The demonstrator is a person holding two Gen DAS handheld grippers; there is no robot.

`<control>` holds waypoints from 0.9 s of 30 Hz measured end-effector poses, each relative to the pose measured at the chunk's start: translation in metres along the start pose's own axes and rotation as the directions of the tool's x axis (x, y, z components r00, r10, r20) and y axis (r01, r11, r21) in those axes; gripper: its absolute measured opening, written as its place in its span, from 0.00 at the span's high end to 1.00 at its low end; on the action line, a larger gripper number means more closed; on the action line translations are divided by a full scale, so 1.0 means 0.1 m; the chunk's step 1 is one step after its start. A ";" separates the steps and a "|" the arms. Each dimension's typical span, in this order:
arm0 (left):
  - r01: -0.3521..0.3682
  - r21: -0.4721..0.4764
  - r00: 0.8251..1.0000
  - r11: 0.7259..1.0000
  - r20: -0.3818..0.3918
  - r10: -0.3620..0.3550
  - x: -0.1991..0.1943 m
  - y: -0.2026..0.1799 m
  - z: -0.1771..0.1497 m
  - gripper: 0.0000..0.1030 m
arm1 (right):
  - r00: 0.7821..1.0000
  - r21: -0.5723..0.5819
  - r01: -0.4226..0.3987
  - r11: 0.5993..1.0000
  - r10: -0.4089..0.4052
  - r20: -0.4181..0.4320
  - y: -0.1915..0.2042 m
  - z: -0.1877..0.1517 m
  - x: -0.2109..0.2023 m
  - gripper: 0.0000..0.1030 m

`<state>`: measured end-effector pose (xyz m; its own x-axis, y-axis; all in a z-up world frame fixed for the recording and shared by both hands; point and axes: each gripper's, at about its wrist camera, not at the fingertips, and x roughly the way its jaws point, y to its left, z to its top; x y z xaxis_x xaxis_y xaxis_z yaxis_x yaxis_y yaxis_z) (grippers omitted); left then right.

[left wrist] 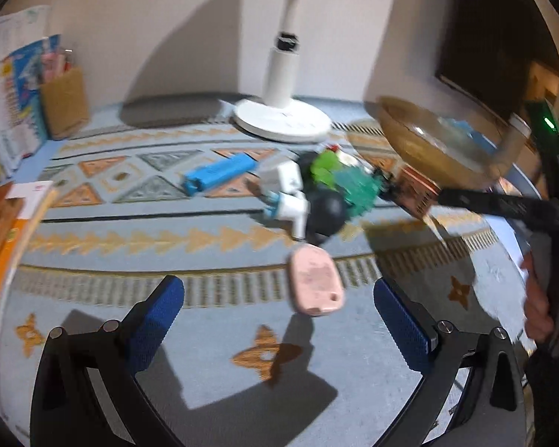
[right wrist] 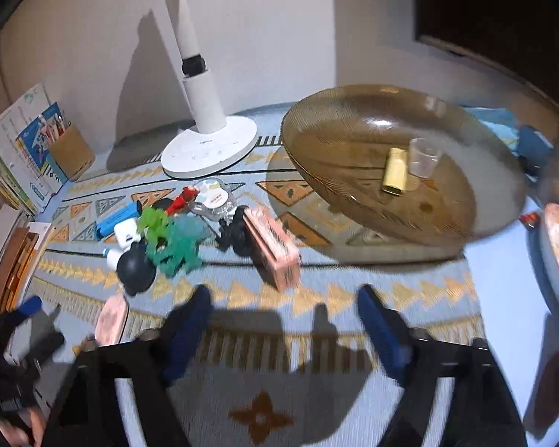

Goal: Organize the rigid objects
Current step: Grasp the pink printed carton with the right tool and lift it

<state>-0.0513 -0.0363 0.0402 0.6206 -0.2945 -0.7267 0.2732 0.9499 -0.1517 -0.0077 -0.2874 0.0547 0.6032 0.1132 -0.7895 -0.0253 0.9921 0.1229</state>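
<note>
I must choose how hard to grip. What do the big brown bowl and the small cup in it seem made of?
Brown bowl: probably tinted glass or hard plastic; translucent, glossy, fine ribs, bright highlight. Small cup: clear thin plastic, likely; the bowl shows through it.

Both tools, L (left wrist: 278,305) & R (right wrist: 284,320), jaws apart, empty.

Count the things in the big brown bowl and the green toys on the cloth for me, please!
In the brown bowl:
Yellow tube: 1
Clear cup: 1
On the cloth:
Green toys, a light green one and a darker teal one: 2
Total: 4
</note>
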 end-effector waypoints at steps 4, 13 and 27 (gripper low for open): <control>0.016 0.022 0.999 1.000 -0.048 -0.015 0.14 -0.09 -0.03 0.14 | 1.000 -0.034 0.000 0.999 0.000 -0.017 0.06 0.07 0.25 0.46; 0.027 0.016 0.997 1.000 -0.068 -0.025 0.18 -0.12 -0.04 0.19 | 0.998 -0.011 -0.064 0.998 0.064 -0.022 0.10 0.06 0.32 0.82; 0.020 0.024 0.995 1.000 -0.093 -0.018 0.28 -0.19 -0.01 0.19 | 0.972 0.348 -0.204 0.915 0.233 -0.041 -0.46 -0.59 -0.07 0.59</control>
<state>-0.0402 -0.0628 0.0223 0.5444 -0.3001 -0.7833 0.3027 0.9412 -0.1502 -0.0579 -0.3304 0.0188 0.5474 0.3430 -0.7634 0.1314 0.8656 0.4832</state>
